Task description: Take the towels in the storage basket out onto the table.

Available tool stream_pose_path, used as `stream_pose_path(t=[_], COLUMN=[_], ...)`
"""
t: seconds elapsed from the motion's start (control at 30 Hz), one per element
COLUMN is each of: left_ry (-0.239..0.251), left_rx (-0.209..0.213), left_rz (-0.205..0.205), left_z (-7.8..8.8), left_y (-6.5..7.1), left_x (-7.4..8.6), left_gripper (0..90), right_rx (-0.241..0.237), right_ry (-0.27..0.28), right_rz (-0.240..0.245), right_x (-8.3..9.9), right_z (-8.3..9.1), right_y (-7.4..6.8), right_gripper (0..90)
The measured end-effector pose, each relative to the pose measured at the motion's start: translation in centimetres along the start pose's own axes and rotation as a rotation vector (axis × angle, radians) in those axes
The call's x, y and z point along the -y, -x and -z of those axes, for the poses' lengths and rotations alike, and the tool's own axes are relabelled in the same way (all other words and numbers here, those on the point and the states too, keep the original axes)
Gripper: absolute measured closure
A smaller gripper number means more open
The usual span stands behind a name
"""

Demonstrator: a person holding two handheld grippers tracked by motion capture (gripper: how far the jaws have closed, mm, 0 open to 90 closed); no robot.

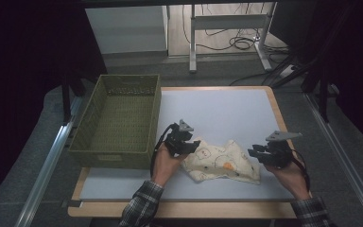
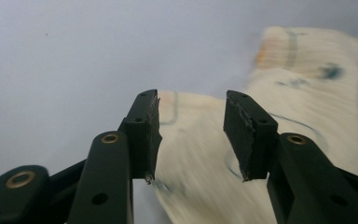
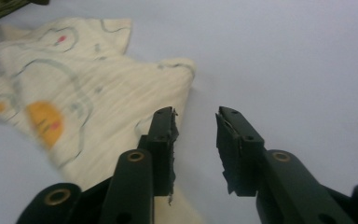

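Cream cloth lay flat, both of my tools let go

On the pale surface [image 1: 227,106], beside the green basket [image 1: 118,120], lay the printed cloth [image 1: 222,163]; my left hand-held gripper [image 2: 192,133] and my right hand-held gripper [image 3: 196,147] stood with jaws apart at its two ends, nothing pinched.

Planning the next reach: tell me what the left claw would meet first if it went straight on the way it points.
Most likely the cream printed cloth: it lies on the table right ahead of the open left claw, between and beyond its jaws. How far ahead is unclear.
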State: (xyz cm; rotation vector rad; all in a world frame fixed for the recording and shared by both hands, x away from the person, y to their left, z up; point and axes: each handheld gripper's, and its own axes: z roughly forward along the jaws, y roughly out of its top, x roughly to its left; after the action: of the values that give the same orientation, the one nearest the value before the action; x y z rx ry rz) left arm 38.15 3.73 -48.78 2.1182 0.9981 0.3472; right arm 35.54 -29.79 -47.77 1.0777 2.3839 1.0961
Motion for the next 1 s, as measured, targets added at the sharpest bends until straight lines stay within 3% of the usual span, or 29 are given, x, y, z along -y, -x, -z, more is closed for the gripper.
stream_pose_path(t=[0.13, 0.23, 0.33, 0.47, 0.53, 0.57, 0.63, 0.67, 0.7, 0.73, 0.77, 0.83, 0.87, 0.9, 0.97, 1.0], left_ry=[-0.082, -0.131, -0.113, -0.107, -0.108, -0.112, -0.074, 0.015, 0.015, 0.063, 0.112, 0.203, 0.241, 0.233, 0.165, 0.153], left_rx=[-0.034, -0.046, -0.037, -0.002, 0.028, 0.019, -0.012, -0.028, -0.028, -0.047, -0.062, -0.117, -0.153, -0.193, -0.249, -0.255], left_rz=[0.035, 0.027, 0.029, 0.02, -0.001, -0.015, -0.035, -0.028, -0.028, -0.032, -0.035, -0.036, -0.028, -0.027, 0.011, 0.017], left_z=[-2.7, -4.0, -3.9, -3.8, -3.8, -3.8, -3.3, -2.0, -2.0, -1.2, -0.5, 1.0, 1.5, 1.6, 0.9, 0.7], left_y=[-1.1, -1.2, -1.1, -0.6, -0.2, -0.1, -0.2, -0.6, -0.6, -0.7, -0.8, -1.0, -1.2, -1.5, -2.1, -2.4], left_x=[0.3, 1.2, 1.7, 1.8, 1.7, 1.6, 1.2, 0.4, 0.4, -0.1, -0.7, -2.0, -2.5, -3.0, -3.7, -3.5], left_gripper=[49.5, 43.4, 45.0, 66.5, 85.2, 87.4, 88.3, 88.3, 88.0, 87.8, 87.8, 87.1, 79.0, 79.0, 54.0, 51.5], right_rx=[-0.021, -0.058, -0.06, -0.073, -0.067, -0.052, -0.006, 0.026, 0.026, 0.071, 0.071, 0.112, 0.128, 0.128, 0.154, 0.173], right_ry=[-0.018, -0.046, -0.09, -0.098, -0.105, -0.114, -0.099, -0.071, -0.071, -0.029, -0.029, 0.023, 0.094, 0.094, 0.1, 0.092], right_rz=[-0.03, -0.033, 0.009, 0.022, 0.032, 0.046, 0.077, 0.084, 0.084, 0.088, 0.088, 0.093, 0.092, 0.092, 0.08, 0.085], right_x=[-0.6, -0.1, 0.7, 1.0, 0.9, 0.6, 0.0, -1.0, -1.0, -2.4, -2.4, -4.1, -5.6, -5.6, -6.4, -6.5], right_z=[-2.7, -4.2, -5.1, -5.2, -5.2, -5.1, -4.3, -3.0, -3.0, -1.2, -1.2, 0.4, 1.2, 1.2, 0.8, 0.6], right_y=[0.2, -0.3, -1.3, -1.9, -2.1, -2.2, -2.2, -1.7, -1.7, -1.0, -1.0, -0.4, 0.2, 0.2, 0.7, 0.9], right_gripper=[56.2, 54.1, 58.5, 85.6, 87.7, 87.9, 88.0, 88.0, 88.0, 87.9, 87.9, 87.2, 76.6, 76.6, 63.4, 60.9])
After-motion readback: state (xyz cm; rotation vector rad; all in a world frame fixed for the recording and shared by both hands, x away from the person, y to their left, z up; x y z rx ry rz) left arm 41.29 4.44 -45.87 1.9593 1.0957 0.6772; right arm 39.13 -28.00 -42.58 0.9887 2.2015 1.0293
